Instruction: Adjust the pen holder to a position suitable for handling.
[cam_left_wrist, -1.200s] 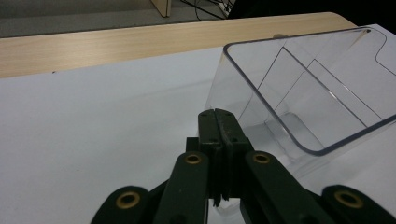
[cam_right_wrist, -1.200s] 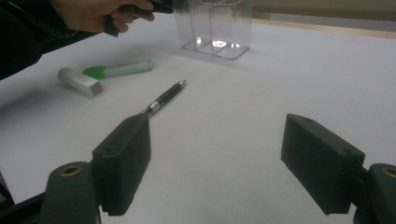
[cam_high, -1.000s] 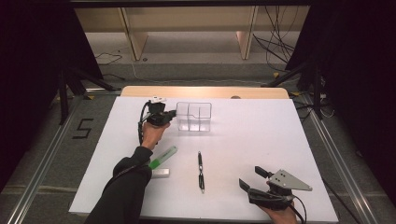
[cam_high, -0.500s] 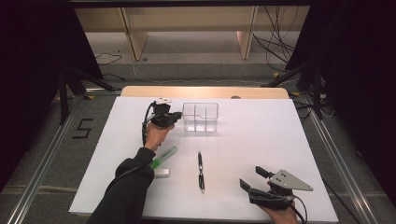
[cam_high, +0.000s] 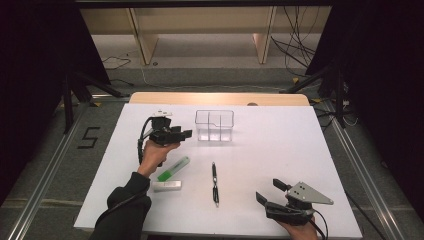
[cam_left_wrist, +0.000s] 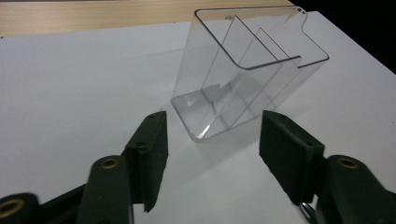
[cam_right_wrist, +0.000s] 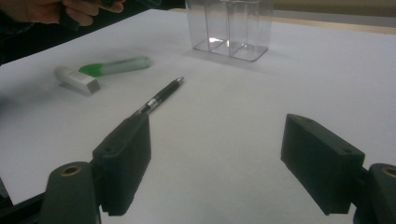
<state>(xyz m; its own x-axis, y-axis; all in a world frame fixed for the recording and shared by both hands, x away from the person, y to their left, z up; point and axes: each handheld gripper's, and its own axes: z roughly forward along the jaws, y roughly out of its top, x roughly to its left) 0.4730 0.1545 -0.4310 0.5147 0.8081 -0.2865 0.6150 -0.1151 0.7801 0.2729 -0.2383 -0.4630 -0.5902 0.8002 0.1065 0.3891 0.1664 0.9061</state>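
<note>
1. The left gripper (cam_high: 184, 134) sat just left of the clear divided holder (cam_high: 215, 125) at the far middle of the white table (cam_high: 280, 150), its jaws having just been opening, nothing between them (the holder stood upright a little beyond the tips, untouched).
2. The right gripper (cam_high: 270, 192) rested at the near right edge, jaws spread and empty.
3. Between them lay a black pen (cam_high: 215, 183), a green highlighter (cam_high: 173, 168) and a white eraser (cam_high: 166, 185).
</note>
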